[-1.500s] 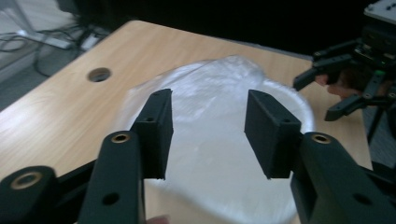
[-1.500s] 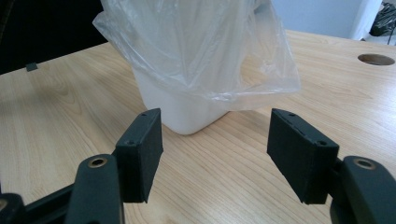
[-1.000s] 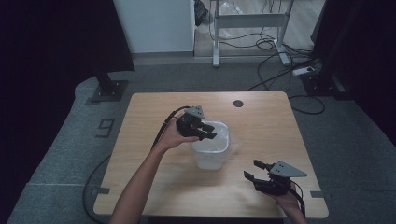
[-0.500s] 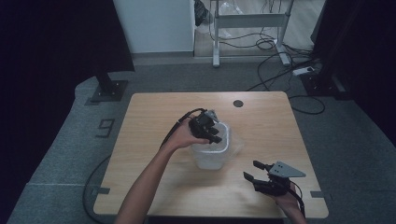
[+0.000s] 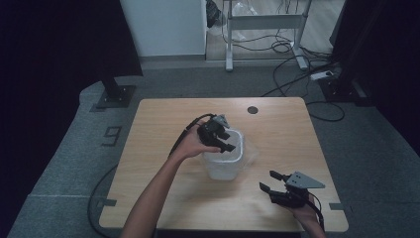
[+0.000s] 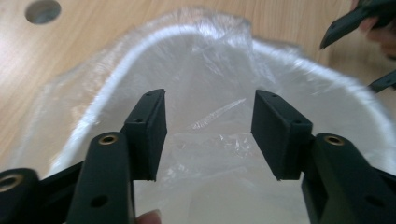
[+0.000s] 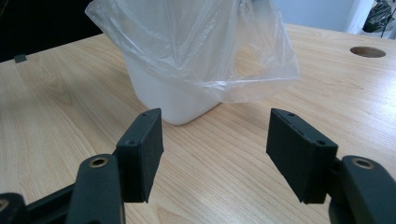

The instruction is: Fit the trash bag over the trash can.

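Work in hand: lining of small white translucent plastic bin [image 5: 224, 159] with thin clear plastic bag [image 5: 246, 148]. Bin upright near middle of pale wooden bench [image 5: 163, 116], bag inside it and folded out over rim.

Change over last second: left tool [image 5: 225, 140], poised above bin mouth and angled down into it, jaws just opened from narrower setting to moderately wide. Nothing between pads [image 6: 150, 133] in left gripper view; film lying loose below them. Reading: bag edge released, liner likely seated on that side; remaining work probably smoothing or tucking of loose skirt on far side.

Right tool [image 5: 273, 183] low over bench at near right corner, well apart from bin, jaws wide and empty, no visible shift from one second ago.

View differences:
- Left gripper view: bin interior, crumpled film [image 6: 219, 135] on floor of bin, rim [image 6: 140, 42] wrapped by bag, right tool tips at upper right.
- Right gripper view: bin outer wall [image 7: 163, 91], bag skirt [image 7: 261, 74] hanging slack and flared past rim on one side.
- High view: overall layout, dark round hole [image 5: 253, 109] in bench beyond bin.
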